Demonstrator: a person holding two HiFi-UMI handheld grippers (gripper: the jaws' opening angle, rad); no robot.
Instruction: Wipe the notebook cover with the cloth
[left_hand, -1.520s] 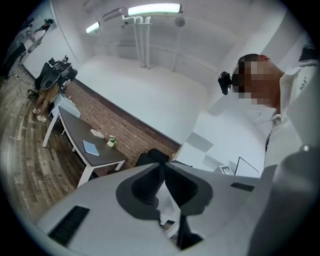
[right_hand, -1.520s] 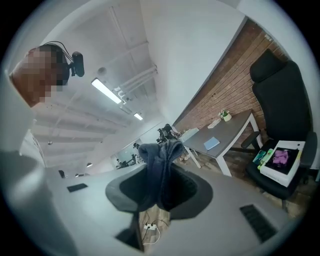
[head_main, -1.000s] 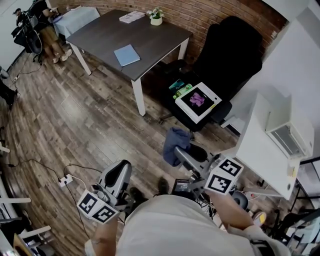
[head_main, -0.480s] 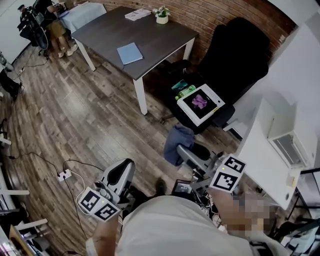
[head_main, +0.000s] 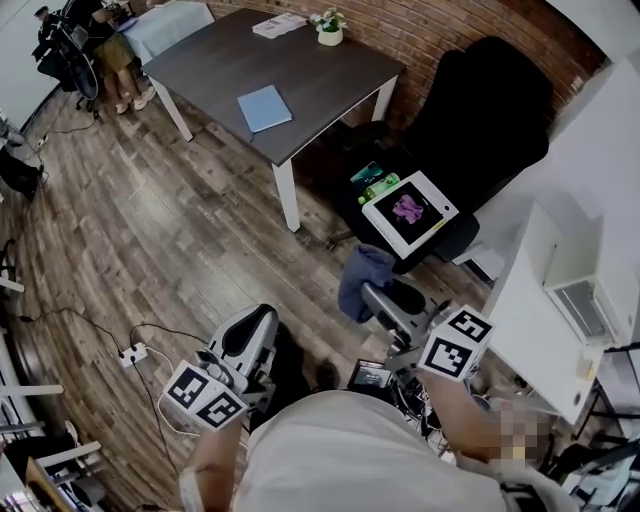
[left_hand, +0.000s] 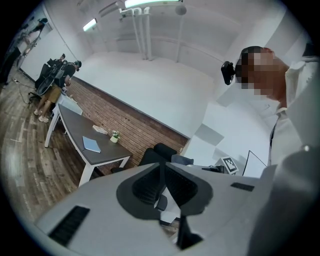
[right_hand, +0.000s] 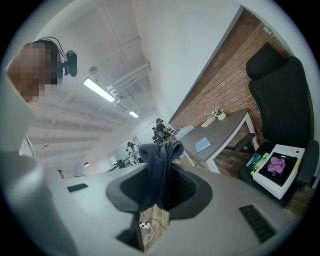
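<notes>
Looking down from the head view, we have a shallow white square box (head_main: 388, 193) resting on the seat of a black office chair (head_main: 490, 110). Inside it, on a dark lining, lies a crumpled purple object (head_main: 408, 208). Just beside the box, also on the seat, are some small green and teal items (head_main: 375, 182), too small for us to identify. Over on the dark grey table with white legs (head_main: 300, 70), a small white pot (head_main: 329, 36) holds a little green plant. The thin light-blue notebook (head_main: 265, 107) lies flat near the table's edge, well apart from both grippers.

Now to the tools. The right gripper (head_main: 385, 302) is clamped on the dark blue cloth (head_main: 362, 280). In the right gripper view the fabric (right_hand: 160, 170) is pinched between the jaws and bunches up above them, and from overhead it hangs off the gripper's front above the wooden plank floor (head_main: 150, 230), near the chair. The left gripper (head_main: 258, 325) is held low on the other side. In the left gripper view its jaws (left_hand: 162, 175) are pressed together with nothing between them.
</notes>
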